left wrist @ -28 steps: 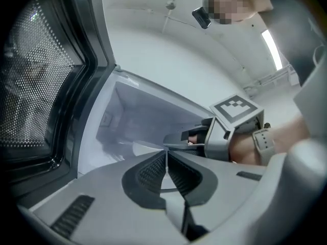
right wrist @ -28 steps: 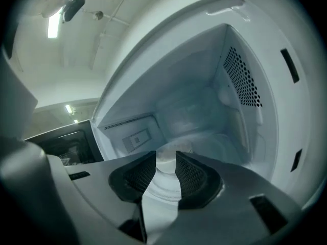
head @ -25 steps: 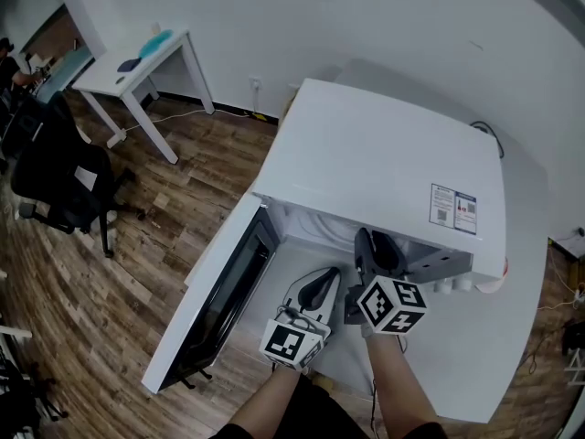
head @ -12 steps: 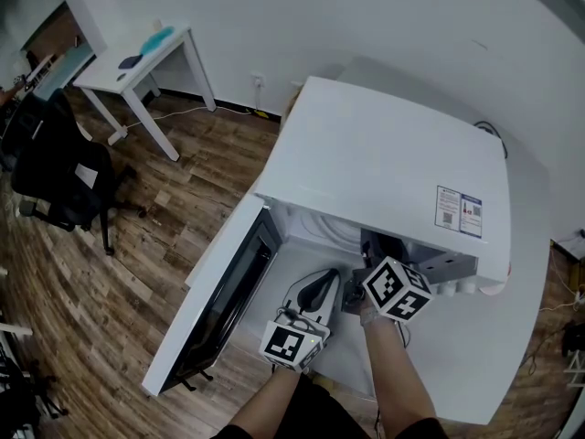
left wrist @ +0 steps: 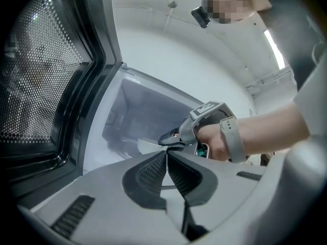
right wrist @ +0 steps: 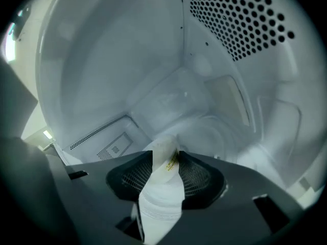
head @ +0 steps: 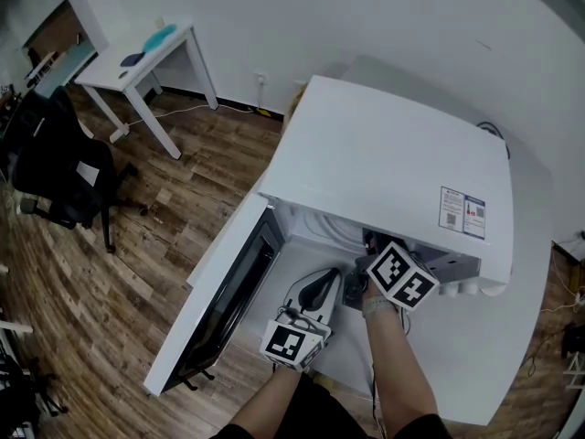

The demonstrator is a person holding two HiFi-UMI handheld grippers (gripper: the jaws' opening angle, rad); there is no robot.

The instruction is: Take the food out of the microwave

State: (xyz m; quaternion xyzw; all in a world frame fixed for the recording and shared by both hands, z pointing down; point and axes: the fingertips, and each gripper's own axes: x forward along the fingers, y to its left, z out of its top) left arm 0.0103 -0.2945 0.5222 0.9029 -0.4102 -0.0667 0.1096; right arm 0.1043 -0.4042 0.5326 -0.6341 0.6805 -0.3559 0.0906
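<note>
The white box-shaped microwave (head: 393,167) stands on the white bench (head: 484,364), its dark-windowed door (head: 228,291) swung open leftward. A white wrapped food piece (right wrist: 164,188) is inside its cavity. Left, on the wooden floor (head: 137,273), a black office chair (head: 55,172) stands before a small white table (head: 137,62).

The right gripper (head: 377,249) now reaches deeper into the microwave (head: 393,154) and sits a little lower than before. It has rolled, so its cube (head: 403,276) shows tilted, with two marker faces up. Its jaws have just been opening, and the white food (right wrist: 164,157) stands between them.
</note>
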